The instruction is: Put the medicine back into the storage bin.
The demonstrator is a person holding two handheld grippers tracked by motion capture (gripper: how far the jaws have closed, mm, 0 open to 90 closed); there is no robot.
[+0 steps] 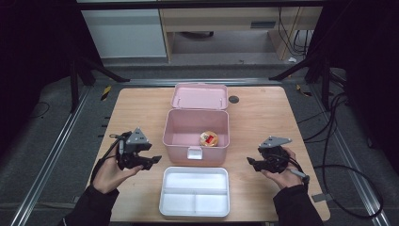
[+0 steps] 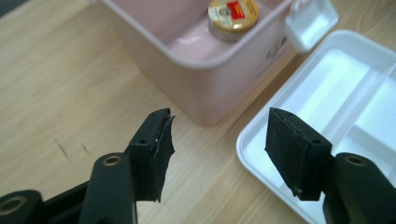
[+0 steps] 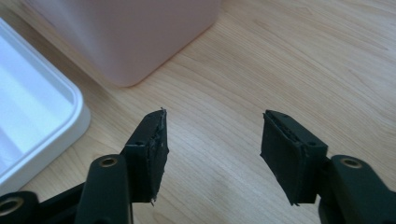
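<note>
Black left gripper and right gripper face inward (jaws apart).

I am counting what is lying on my table, always taking the pink box as my landmark. I am seeing one pink box, and it is standing open with its one lid leaning up behind it. Inside the box I am finding one small jar with a golden cap. Just in front of the box one white tray is lying, and I am counting three compartments in it. I am holding two tongs: one left gripper to the left of the box, one right gripper to the right of it.
</note>
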